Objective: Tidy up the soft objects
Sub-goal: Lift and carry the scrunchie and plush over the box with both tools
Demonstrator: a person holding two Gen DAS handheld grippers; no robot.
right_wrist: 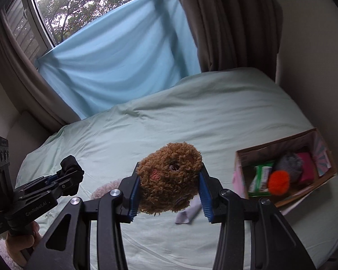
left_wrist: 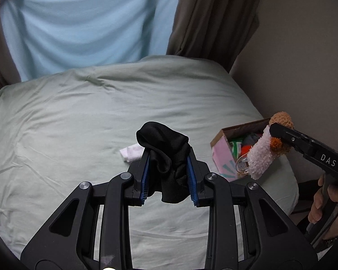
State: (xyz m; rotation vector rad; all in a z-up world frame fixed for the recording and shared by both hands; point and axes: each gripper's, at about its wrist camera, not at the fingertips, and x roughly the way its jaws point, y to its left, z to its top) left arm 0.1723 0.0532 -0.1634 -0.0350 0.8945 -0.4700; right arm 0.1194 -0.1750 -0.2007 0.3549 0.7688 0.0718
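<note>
My left gripper (left_wrist: 168, 153) is shut on a crumpled black sock (left_wrist: 166, 157) that bulges above the blue pads and hangs below them. In the right wrist view it shows at the left (right_wrist: 71, 173), above the bed. My right gripper (right_wrist: 170, 166) is shut on a curly brown plush toy (right_wrist: 171, 177). From the left wrist view that right gripper (left_wrist: 279, 132) holds the toy with a fuzzy pale pink part (left_wrist: 260, 159) hanging over the open cardboard box (left_wrist: 223, 132). A small white sock (left_wrist: 131, 153) lies flat on the bed.
The pale green bed cover (right_wrist: 191, 123) fills the middle. The box (right_wrist: 270, 147) holds an orange pom (right_wrist: 279, 182), a grey fuzzy item, a magenta piece and a green packet. A blue sheet and brown curtains hang behind; a wall stands right. A hand (left_wrist: 322, 202) grips the right handle.
</note>
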